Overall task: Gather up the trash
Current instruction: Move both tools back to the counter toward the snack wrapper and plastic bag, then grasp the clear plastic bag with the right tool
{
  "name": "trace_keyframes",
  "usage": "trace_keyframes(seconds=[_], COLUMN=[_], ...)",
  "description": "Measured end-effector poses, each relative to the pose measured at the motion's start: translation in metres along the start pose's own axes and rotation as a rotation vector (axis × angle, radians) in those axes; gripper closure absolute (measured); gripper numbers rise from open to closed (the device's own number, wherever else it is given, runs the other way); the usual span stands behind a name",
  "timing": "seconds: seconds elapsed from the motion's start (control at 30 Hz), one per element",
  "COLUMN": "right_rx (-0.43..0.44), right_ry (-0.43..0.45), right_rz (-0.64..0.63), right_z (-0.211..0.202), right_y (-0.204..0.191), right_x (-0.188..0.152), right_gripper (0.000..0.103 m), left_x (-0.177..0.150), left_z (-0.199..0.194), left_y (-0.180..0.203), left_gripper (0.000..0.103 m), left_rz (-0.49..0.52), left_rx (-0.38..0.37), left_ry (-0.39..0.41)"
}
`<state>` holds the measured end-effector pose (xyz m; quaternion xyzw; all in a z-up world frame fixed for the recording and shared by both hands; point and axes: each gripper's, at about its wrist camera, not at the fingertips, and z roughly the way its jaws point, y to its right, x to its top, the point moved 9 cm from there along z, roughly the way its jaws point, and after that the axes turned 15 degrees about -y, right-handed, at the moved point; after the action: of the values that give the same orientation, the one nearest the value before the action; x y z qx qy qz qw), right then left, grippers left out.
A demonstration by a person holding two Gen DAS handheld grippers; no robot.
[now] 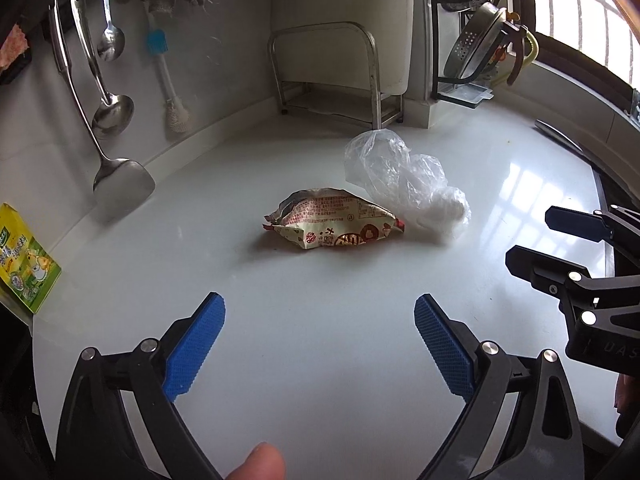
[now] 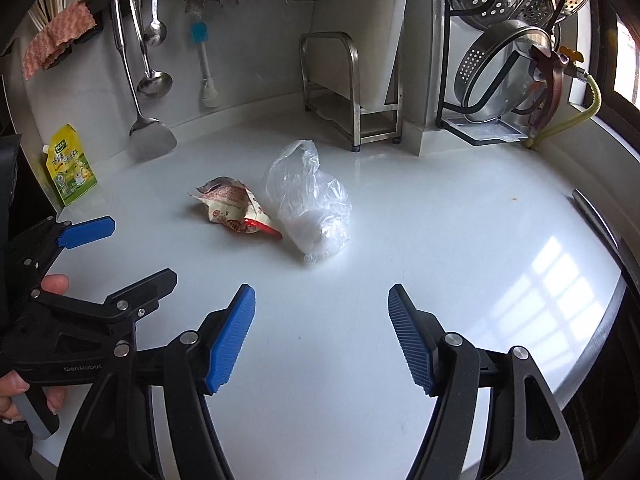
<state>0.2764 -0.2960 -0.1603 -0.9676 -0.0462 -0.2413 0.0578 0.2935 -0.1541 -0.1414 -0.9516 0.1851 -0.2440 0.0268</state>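
Left wrist view: nothing is collected yet. The left gripper (image 1: 320,340) is spread and empty; the crumpled printed snack wrapper (image 1: 334,224) lies ahead on the glossy white counter (image 1: 280,280), touching a wrinkled clear plastic bag (image 1: 404,184).

Right wrist view: the right gripper (image 2: 322,336) gapes too, the bag (image 2: 312,204) right of the wrapper (image 2: 236,208).

Daylight from right window (image 1: 592,20), glare on white counter (image 2: 552,280), fisheye-curved edges, sharp focus
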Motion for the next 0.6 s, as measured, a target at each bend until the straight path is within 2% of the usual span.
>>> trace_keyframes(seconds=[0.2,0.33,0.6], right_rx=[0.025,0.008,0.031], right_ry=[-0.039,-0.064,-0.084], right_rz=[-0.015,-0.049,-0.058], right_z=[0.034,0.053,0.073], right_y=[-0.002,-0.005,-0.001], right_x=[0.029,0.039,0.053], right_gripper=[0.035,0.035,0.035], left_x=[0.018,0.025,0.042], left_z=[0.033,0.051,0.072], left_y=[0.0,0.004,0.005], left_gripper=[0.008,0.006,0.006], left_rz=[0.009,0.039,0.088], left_rx=[-0.032,-0.043,-0.054], left_ry=[-0.05,-0.077,-0.082])
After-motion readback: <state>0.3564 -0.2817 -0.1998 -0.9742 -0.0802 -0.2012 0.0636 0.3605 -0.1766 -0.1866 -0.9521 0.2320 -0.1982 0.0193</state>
